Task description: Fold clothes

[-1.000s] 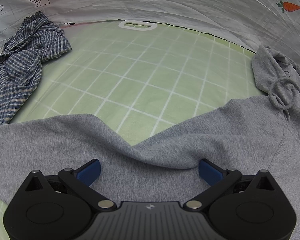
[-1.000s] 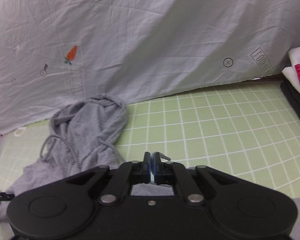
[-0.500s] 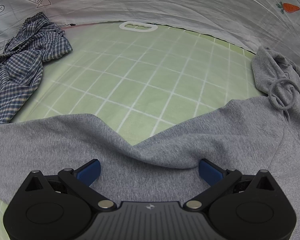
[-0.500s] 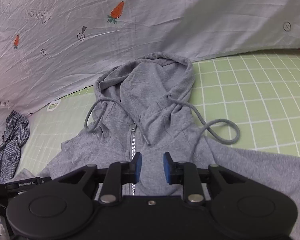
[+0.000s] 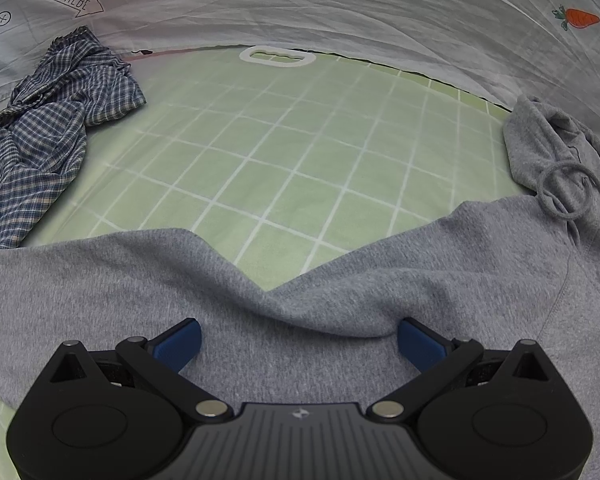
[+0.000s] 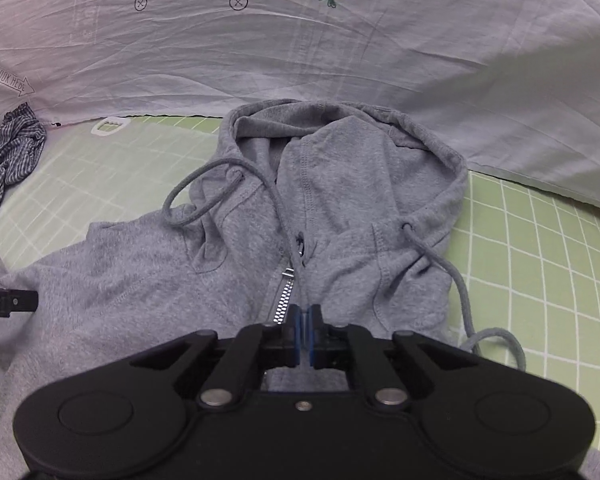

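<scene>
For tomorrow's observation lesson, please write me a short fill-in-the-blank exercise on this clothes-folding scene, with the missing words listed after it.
1. The grey hoodie lies on a mat coloured ____.
2. The jaws of the left gripper stand ____ above the hoodie's sleeve.
3. The crumpled shirt at the mat's edge has a ____ pattern.
4. The vegetable printed on the backdrop sheet is a ____.

Missing words: green; open; checked; carrot
</scene>
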The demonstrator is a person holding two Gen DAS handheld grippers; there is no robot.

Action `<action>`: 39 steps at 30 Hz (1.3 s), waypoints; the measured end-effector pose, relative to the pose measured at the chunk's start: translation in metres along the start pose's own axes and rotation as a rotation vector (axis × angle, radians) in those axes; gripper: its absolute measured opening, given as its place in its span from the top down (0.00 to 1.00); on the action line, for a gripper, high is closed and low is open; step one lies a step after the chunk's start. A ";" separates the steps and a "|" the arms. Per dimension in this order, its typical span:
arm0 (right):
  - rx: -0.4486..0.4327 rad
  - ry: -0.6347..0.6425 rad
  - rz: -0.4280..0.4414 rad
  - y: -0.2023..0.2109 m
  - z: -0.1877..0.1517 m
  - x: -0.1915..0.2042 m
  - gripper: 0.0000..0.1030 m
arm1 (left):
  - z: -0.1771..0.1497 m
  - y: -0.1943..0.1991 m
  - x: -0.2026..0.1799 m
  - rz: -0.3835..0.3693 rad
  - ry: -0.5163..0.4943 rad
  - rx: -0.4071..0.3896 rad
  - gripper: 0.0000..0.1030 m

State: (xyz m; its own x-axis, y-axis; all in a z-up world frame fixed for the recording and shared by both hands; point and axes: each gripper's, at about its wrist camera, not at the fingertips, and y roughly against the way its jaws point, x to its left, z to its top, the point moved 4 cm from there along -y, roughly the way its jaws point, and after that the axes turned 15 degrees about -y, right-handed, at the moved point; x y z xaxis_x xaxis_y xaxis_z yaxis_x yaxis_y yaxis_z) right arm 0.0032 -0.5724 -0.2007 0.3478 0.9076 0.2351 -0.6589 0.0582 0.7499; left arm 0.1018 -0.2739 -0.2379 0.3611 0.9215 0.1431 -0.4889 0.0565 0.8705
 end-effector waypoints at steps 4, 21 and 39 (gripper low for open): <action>-0.018 -0.052 0.045 0.049 -0.021 0.004 0.96 | 0.001 0.000 0.000 -0.009 -0.006 0.017 0.00; 0.221 -0.116 -0.028 0.095 -0.144 0.036 0.77 | -0.083 0.070 0.056 -0.049 0.111 0.015 0.00; 0.172 -0.153 -0.236 0.070 -0.171 0.087 0.00 | -0.121 0.070 0.216 0.198 0.169 0.017 0.00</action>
State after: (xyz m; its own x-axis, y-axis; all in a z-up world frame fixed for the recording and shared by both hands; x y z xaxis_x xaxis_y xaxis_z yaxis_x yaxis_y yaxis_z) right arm -0.1269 -0.4184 -0.2341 0.5820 0.8039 0.1224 -0.4303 0.1767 0.8852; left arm 0.0496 -0.0244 -0.2031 0.1217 0.9650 0.2321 -0.5232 -0.1364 0.8412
